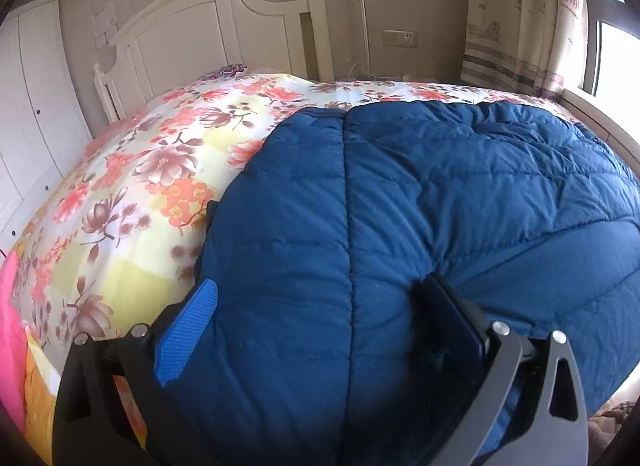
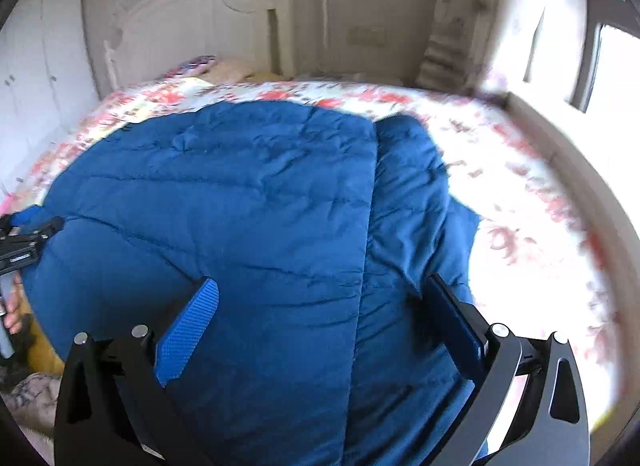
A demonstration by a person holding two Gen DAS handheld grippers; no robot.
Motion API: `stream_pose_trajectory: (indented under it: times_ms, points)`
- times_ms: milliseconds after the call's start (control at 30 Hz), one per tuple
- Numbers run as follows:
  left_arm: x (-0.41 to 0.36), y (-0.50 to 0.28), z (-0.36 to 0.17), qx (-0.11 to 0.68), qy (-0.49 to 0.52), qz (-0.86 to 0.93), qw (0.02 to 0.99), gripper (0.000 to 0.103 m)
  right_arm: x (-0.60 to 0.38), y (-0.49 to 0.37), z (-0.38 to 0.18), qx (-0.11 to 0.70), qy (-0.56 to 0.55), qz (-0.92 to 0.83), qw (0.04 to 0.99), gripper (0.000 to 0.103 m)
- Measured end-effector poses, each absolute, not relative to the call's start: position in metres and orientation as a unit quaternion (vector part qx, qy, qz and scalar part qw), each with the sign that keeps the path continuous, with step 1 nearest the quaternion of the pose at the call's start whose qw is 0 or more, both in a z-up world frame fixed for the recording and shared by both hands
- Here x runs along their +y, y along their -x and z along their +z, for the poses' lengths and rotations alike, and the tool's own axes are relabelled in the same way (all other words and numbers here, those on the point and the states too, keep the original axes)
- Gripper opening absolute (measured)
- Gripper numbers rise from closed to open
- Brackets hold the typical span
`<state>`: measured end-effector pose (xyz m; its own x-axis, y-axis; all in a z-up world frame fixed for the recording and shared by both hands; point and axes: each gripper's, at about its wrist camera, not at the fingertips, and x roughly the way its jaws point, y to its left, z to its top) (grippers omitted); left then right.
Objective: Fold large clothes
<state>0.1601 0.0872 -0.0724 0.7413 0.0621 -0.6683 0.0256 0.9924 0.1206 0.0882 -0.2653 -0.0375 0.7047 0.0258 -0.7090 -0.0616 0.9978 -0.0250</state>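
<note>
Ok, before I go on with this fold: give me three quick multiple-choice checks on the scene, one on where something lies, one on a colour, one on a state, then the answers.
1. Where does the padded garment lie?
A. On the flowered bedspread
B. On the floor
C. Over the headboard

2. What colour is the garment?
A. Red
B. Dark blue
C. Grey

3. How do the right gripper jaws stand?
A. Shut on a sleeve
B. Shut on nothing
C. Wide open above the fabric

Answers:
1 A, the flowered cover shows around its edges in both wrist views.
2 B, the quilted cloth is dark blue throughout.
3 C, both fingers stand far apart with flat fabric between them, none pinched.
</note>
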Motion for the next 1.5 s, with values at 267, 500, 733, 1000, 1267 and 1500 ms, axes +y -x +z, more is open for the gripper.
stream_pose_trajectory:
  times_ms: [267,500,733,1000,1267,1500]
  points:
    - [0.09,-0.157,-0.073,0.357,-0.059,0.008,0.932,0.101,-0.205,-0.069,-0.043,0.354,0.11,0.114,0.922,0.098]
    - [0.089,-0.157,-0.074,0.357,-0.062,0.008,0.932,0.101,-0.23,-0.069,-0.047,0.361,0.073,0.119,0.922,0.098]
    - [0.089,-0.158,-0.073,0.359,-0.062,0.008,0.931,0.101,-0.311,-0.041,-0.054,0.362,-0.023,0.066,0.93,0.098]
    - [0.065,-0.123,-0.038,0.323,-0.04,-0.042,0.945,0.099,-0.36,0.004,-0.056,0.342,-0.1,0.034,0.934,0.098]
    - [-0.016,-0.111,-0.078,0.343,-0.154,-0.118,0.919,0.101,-0.372,0.049,-0.068,0.34,-0.188,0.098,0.916,0.098]
    - [-0.003,-0.122,-0.083,0.367,-0.114,-0.152,0.911,0.101,-0.36,0.035,-0.074,0.339,-0.259,0.151,0.892,0.097]
